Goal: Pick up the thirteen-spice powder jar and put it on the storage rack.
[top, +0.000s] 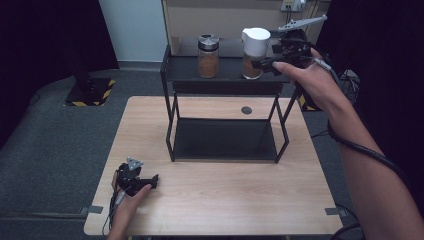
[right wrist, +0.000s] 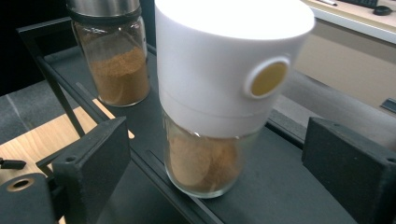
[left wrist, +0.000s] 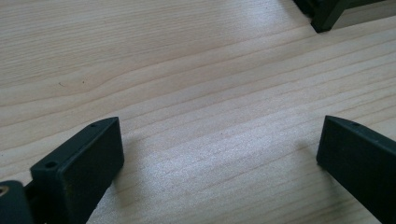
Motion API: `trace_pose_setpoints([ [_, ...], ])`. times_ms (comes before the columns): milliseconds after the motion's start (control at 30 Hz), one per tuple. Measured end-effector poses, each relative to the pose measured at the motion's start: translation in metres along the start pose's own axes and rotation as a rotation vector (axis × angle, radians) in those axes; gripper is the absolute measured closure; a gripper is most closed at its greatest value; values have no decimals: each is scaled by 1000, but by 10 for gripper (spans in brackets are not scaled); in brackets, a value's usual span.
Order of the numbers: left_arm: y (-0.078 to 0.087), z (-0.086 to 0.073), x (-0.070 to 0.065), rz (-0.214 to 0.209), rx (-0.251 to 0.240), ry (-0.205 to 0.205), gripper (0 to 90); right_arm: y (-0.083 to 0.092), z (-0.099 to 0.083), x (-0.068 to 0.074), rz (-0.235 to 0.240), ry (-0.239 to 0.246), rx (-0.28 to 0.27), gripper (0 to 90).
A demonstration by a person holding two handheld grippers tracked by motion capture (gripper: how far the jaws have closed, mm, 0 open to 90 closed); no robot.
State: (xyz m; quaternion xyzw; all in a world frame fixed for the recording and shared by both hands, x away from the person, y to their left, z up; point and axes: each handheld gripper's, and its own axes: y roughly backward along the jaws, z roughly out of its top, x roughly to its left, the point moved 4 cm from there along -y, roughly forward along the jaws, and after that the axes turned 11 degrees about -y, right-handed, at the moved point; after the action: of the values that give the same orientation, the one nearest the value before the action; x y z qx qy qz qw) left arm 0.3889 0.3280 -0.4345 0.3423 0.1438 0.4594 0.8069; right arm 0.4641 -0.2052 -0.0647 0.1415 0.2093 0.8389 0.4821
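Dark room, pale wood table [top: 215, 205] carrying a black two-tier rack [top: 225, 75]. White-capped spice jar [right wrist: 219, 93] stands on the top shelf, right of a steel-lidded jar [right wrist: 112, 56]. Right claw [right wrist: 215, 163] wide, pads clear of the glass; best drawn straight back without clipping it. Left claw [left wrist: 219, 158] wide, idle near-left.

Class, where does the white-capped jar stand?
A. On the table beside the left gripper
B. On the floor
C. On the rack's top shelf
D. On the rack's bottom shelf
C: the white-capped jar stands on the top shelf of the rack, beside the steel-lidded jar.
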Motion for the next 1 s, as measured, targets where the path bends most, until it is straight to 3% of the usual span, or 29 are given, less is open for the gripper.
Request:
trace_pose_setpoints([
  [533, 0, 0, 0, 1, -1, 1, 0, 31, -14, 26, -9, 26, 31, 80],
  [1000, 0, 0, 0, -1, -1, 0, 0, 28, -41, 59, 0, 94, 125, 80],
])
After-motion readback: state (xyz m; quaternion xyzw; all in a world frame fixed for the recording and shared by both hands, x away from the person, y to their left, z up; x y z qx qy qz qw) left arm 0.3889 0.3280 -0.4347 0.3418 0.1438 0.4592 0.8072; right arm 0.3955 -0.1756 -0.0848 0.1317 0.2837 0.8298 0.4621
